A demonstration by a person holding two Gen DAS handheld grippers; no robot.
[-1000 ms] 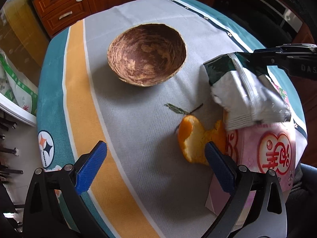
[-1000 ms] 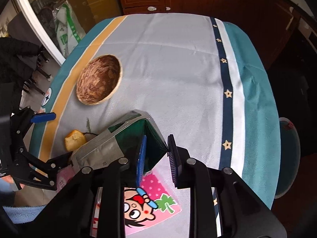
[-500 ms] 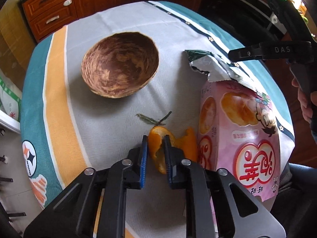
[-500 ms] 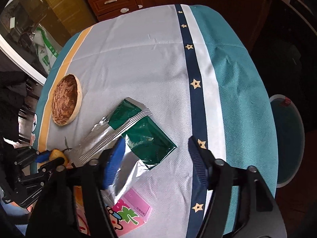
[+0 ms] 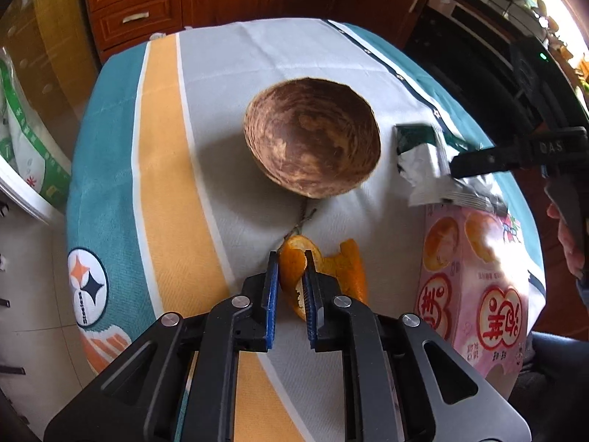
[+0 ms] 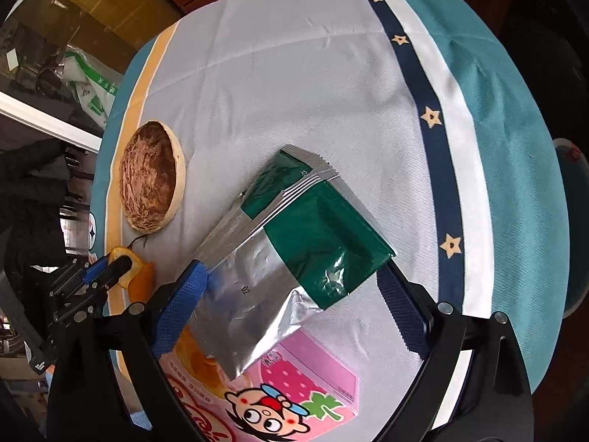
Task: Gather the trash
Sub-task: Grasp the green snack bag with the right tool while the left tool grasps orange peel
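Covering the round table is a cloth [image 5: 221, 84] in broad bands — teal at the rim, then a yellow stripe, a pale grey middle, and on the far side a navy strip with cream stars [image 6: 430, 116] beside white and teal. A round emblem with a four-pointed star [image 5: 87, 287] is sitting on the teal edge nearest the left wrist camera. Behind the table, reddish wooden drawers and cupboard doors [image 5: 136, 3] are lining the wall, and a green and white bag [image 5: 25, 140] is leaning on the floor to the left.

A mottled brown bowl [image 5: 313, 143] is standing in the grey middle, empty as far as can be seen. Just in front of it the left gripper [image 5: 291, 276] is pinching a curl of orange peel [image 5: 294, 265] between its blue pads, with its jaws easing apart slightly; the remaining peel is trailing off to the right on the cloth, a thin stem lying toward the bowl.

To the right a pink snack packet [image 5: 475, 287] is lying flat. Partly over it rests a green and silver foil wrapper [image 6: 294, 243] — the right gripper [image 6: 294, 291] is spreading wide on either side of it, jaws opening, one blue pad near the wrapper's left edge and the other clear of it, so the wrapper is lying between the fingers rather than being clamped
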